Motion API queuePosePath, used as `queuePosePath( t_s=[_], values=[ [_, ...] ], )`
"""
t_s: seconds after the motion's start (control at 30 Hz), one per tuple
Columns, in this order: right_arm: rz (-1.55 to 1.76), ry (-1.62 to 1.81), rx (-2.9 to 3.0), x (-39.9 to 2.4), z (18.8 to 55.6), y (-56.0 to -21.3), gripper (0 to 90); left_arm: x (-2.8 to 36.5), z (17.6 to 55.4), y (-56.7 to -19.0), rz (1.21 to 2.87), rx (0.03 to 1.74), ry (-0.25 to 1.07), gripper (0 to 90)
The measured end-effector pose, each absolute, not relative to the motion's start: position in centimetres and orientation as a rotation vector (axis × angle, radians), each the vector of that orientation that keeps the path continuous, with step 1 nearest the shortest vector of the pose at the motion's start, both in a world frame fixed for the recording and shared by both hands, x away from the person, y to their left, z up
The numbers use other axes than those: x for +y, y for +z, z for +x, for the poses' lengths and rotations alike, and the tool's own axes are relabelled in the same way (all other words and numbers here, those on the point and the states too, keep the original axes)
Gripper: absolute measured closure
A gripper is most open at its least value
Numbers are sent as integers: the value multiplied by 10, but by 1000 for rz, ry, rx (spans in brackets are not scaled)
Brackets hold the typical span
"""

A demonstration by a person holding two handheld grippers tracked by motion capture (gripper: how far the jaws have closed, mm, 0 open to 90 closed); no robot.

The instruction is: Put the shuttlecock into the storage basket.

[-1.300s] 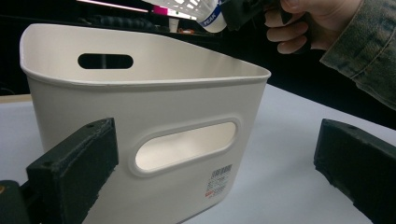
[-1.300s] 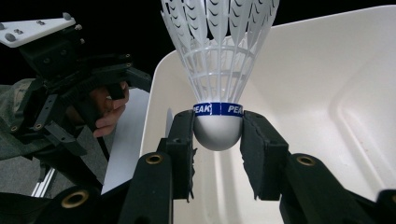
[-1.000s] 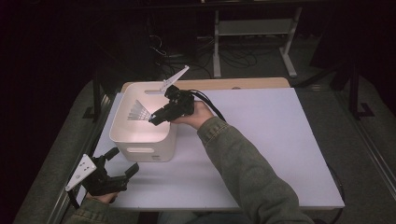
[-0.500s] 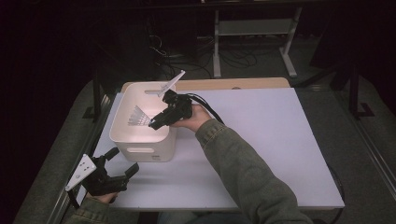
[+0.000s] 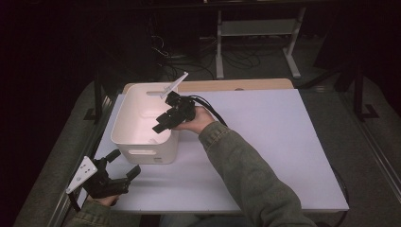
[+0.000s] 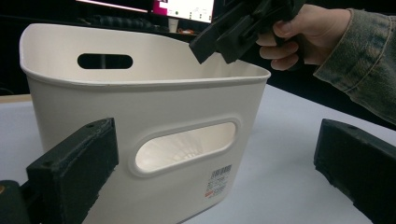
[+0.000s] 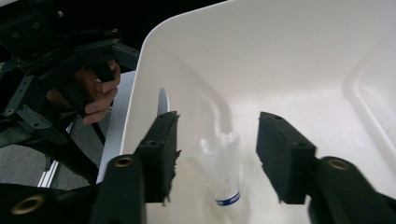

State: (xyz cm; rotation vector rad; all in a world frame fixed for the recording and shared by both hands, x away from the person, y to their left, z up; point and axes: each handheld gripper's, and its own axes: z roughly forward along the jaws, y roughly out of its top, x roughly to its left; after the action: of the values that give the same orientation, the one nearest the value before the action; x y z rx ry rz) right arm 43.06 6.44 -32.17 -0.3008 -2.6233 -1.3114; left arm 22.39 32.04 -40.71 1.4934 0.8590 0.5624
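Your right tongs hang over the open top of the white bin, tilted down into it from the bin's right rim. Their jaws have just been opening and now stand apart. In the right gripper view the shuttlecock shows between the right tongs but free of them, with neither pad touching it. It looks blurred there, white feathers up and the cork end with its blue band down, against the bin's inner wall. Whether it has reached the bottom of the bin you cannot tell from this blur.

Your left tongs sit low at the near left corner of the counter, just in front of the bin. Their jaws are spread wide and hold nothing. In the left gripper view the left tongs point straight at the bin's near wall, framing its oval handle slot and the small barcode sticker below it, without touching the bin. Above the rim in that view you can see your right hand and sleeve holding the right tongs over the opening.

The bin stands upright on the counter's left part, its far side close to the counter's back edge.
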Motion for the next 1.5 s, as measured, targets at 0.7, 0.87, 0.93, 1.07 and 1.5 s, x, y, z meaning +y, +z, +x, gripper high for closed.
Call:
queuePosePath(
  t_s=[0.7,0.87,0.93,1.07,1.5],
  values=[
    [-419,-1490,-2625,33,426,-306,6,320,222,-406,1496,852,566,0],
    [-443,-1531,-2602,20,425,-305,0,321,222,-406,1499,859,566,0],
    [-447,-1545,-2597,15,425,-305,0,321,222,-407,1499,860,567,0],
    [-457,-1568,-2596,5,425,-306,0,321,223,-407,1496,848,573,0],
    [-504,-1592,-2571,-22,420,-306,0,320,223,-407,1496,849,572,0]
  ],
)
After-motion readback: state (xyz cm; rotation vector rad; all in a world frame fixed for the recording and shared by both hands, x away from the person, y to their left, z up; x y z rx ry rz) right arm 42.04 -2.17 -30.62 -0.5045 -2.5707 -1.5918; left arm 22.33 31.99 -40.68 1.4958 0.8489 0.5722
